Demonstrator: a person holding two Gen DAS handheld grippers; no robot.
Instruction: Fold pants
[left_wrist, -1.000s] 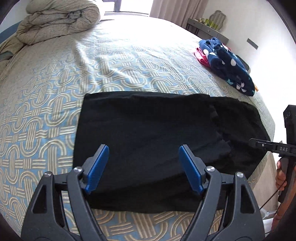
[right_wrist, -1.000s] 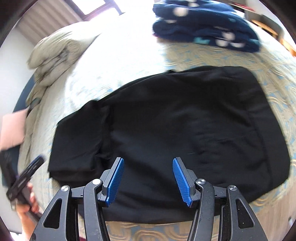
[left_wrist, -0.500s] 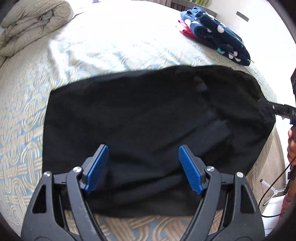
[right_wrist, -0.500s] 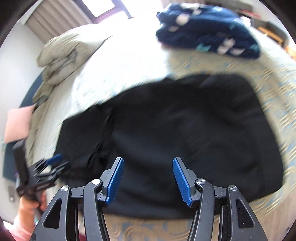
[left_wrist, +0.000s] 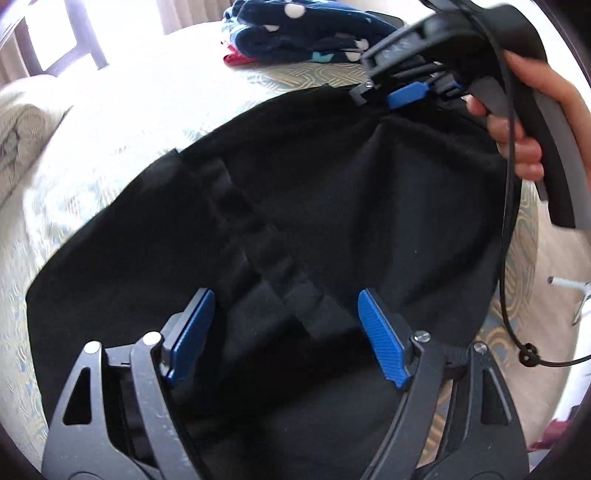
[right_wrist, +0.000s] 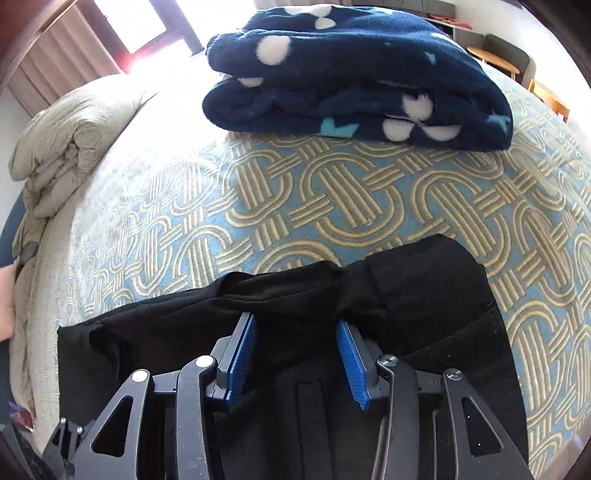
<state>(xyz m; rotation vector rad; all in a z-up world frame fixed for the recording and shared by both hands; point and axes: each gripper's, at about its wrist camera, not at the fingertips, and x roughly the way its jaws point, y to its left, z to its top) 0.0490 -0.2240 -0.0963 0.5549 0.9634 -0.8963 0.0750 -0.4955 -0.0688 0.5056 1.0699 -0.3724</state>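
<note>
Black pants on the bed, our two grippers over them.

On the left our left gripper hangs over the pants with its jaws wide and nothing between them. The pants lie flat on the patterned bed cover. On the right, at the far edge of the pants, our right gripper has been narrowing its jaws, and a bunched fold of black cloth stands between them; we cannot tell whether the pads press it. Behind it lies a folded blue blanket.
</note>
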